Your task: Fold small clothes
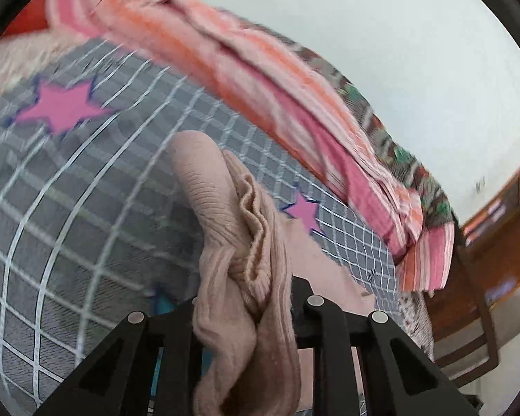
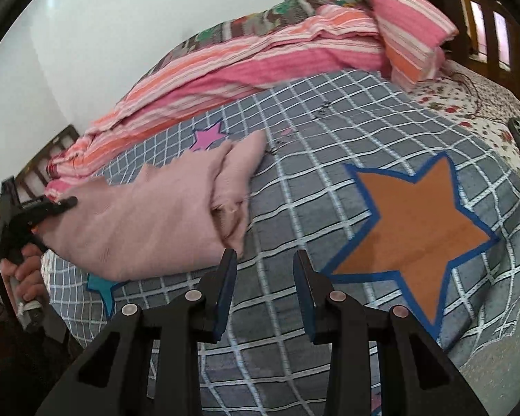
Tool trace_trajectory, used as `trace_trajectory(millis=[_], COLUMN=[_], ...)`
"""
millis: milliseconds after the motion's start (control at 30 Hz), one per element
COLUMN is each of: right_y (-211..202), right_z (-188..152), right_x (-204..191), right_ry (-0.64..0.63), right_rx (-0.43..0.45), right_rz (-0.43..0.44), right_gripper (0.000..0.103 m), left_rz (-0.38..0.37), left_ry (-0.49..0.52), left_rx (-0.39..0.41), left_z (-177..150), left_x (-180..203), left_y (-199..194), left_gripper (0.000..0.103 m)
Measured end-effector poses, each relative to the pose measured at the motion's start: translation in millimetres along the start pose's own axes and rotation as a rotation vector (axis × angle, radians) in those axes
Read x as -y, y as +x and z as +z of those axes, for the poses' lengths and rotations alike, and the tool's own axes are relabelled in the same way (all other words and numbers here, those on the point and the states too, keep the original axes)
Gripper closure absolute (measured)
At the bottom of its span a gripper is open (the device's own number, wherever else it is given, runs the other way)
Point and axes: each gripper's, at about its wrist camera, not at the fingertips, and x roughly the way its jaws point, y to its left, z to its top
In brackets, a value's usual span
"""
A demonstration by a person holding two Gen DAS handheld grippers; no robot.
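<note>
On the bed, the left gripper (image 1: 256,298) clamps a bunched fold of the pale pink garment (image 2: 149,215) while the right gripper (image 2: 265,260) hovers with its fingers spread apart.

Seen from the right wrist, the left gripper (image 2: 52,206) comes in from the left edge, gripped from below by the person's hand (image 2: 24,277), its tip biting the garment's near-left edge. The garment lies on the grey checked blanket (image 2: 329,131), beside the orange star (image 2: 416,228), its sleeve reaching toward a pink star (image 2: 208,138). The right gripper's left fingertip sits just beside the garment's lower edge. A striped pink-and-orange cloth (image 2: 260,66) lies crumpled behind.
</note>
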Motion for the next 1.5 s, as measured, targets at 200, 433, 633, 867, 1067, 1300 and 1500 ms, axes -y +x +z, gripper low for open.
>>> trace_trajectory(millis=[200,433,633,867,1067,1300,1500], right_y=[-13,-25,-30,-15,18,86,61], right_z=[8,3,-4,25,61,74,69], right_x=[24,43,46,10,-27,-64,-49], right_ry=[0.06,0.086,0.06,-0.004,0.027,-0.029,-0.093], right_rx=[0.027,0.018,0.001,0.023,0.036,-0.023,0.113], right_rz=[-0.036,-0.1,-0.113,0.051,0.286,0.186,0.234], right_gripper=[0.069,0.069,0.069,0.067,0.052,0.073,0.091], left_rz=[0.012,-0.039,-0.144,-0.304,-0.175,-0.081,-0.109], left_ry=[0.154,0.273,0.265,0.216,0.197,0.094,0.067], left_rx=[-0.038,-0.256,-0.36,-0.322,-0.253,-0.254,-0.246], left_z=[-7,-79,-109,-66,-50,-43,-37], left_x=[100,175,173,148,97,41,30], left_y=[15,88,111,59,34,35,40], left_gripper=[0.083,0.083,0.054,0.043,0.043,0.043,0.043])
